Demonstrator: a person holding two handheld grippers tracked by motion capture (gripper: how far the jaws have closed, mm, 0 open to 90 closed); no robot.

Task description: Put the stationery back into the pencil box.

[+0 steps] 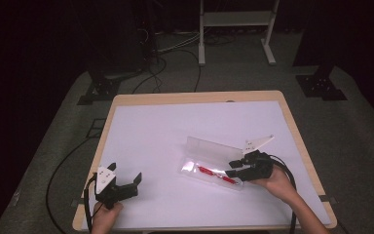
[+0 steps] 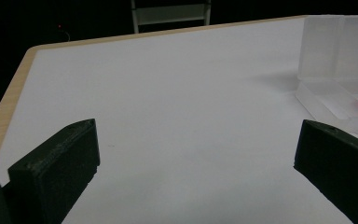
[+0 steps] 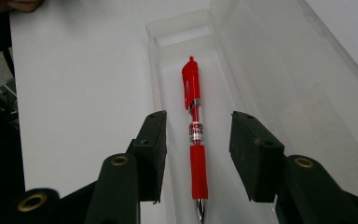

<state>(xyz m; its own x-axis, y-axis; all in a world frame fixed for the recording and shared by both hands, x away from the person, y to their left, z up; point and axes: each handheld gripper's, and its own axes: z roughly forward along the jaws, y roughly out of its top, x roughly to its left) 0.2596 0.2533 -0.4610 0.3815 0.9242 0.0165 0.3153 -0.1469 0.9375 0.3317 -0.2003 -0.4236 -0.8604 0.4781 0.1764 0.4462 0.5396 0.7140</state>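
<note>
Between the two black jaws of the right hand-held gripper (image 3: 198,156) lies a red pen (image 3: 194,135), with clear gaps on either side; the pads do not press on it, so it is not gripped. Jaws stand partly open, one on each side of the pen's rubber grip. Pen rests flat along the floor of a clear plastic case (image 3: 168,56), clip end pointing away from the gripper, metal tip toward it. Case lid (image 3: 279,79) stands raised along the far long edge of the tray.

High view: right hand-held gripper (image 1: 233,168) at the right end of the clear plastic case (image 1: 190,168), red pen (image 1: 216,174) inside, lid (image 1: 209,146) tilted up behind it. Case sits right of centre on the white-topped bench (image 1: 175,126), nearer the person's edge.

Left hand-held gripper (image 1: 126,181) rests near the front left corner of the bench, well apart from the case. Its own view shows the jaws spread wide with nothing between them but bare white surface (image 2: 177,116); a corner of the case (image 2: 331,100) and a sliver of red show at far right.

Wooden bench edge visible around the white top. Cables trail from both grippers to the grey floor (image 1: 350,126).
</note>
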